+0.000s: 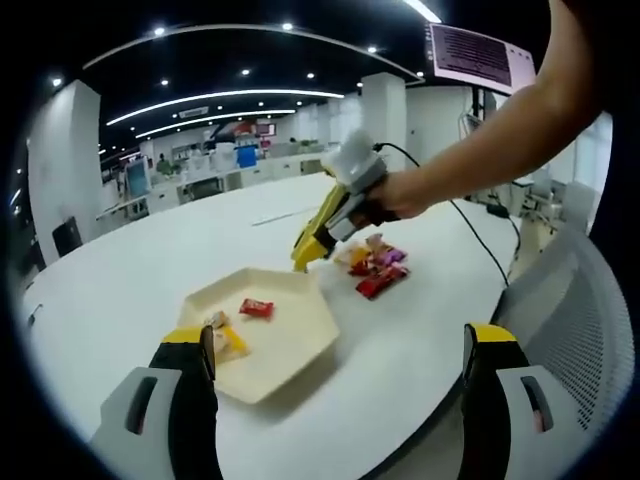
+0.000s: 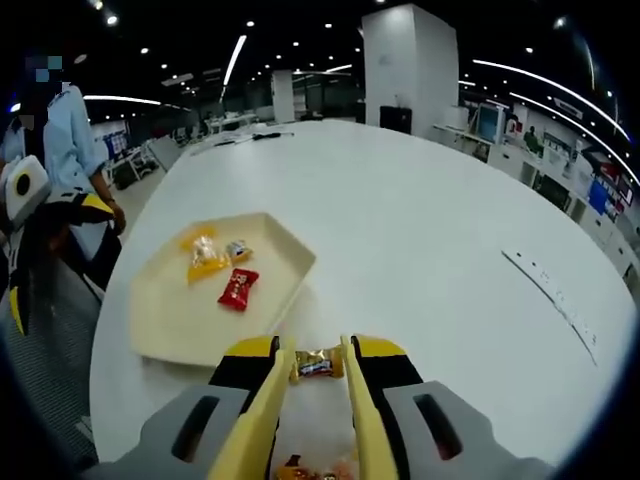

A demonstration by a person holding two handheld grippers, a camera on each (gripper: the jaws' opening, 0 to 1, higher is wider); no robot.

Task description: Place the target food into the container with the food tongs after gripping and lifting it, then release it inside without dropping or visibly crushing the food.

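Note:
A cream hexagonal tray [image 1: 290, 345] [image 2: 175, 320] lies on the white table and holds a red candy [image 1: 256, 308] [image 2: 237, 288], a yellow candy [image 1: 232, 341] [image 2: 203, 256] and a small silver one [image 2: 237, 250]. My right gripper [image 2: 318, 352], with yellow tongs, is shut on a gold-and-brown wrapped candy [image 2: 318, 364], held just off the tray's near edge. In the left gripper view a hand holds that right gripper [image 1: 301, 257] between the tray and a pile of loose candies [image 1: 378, 268]. My left gripper [image 1: 340, 345] stands wide open over the tray's near side.
The round white table [image 2: 420, 230] stretches far behind the tray. A grey mesh chair [image 1: 570, 320] stands at the table's edge. A thin strip [image 2: 550, 290] lies on the table at the right. A person in a light shirt [image 2: 60, 130] stands beside the table.

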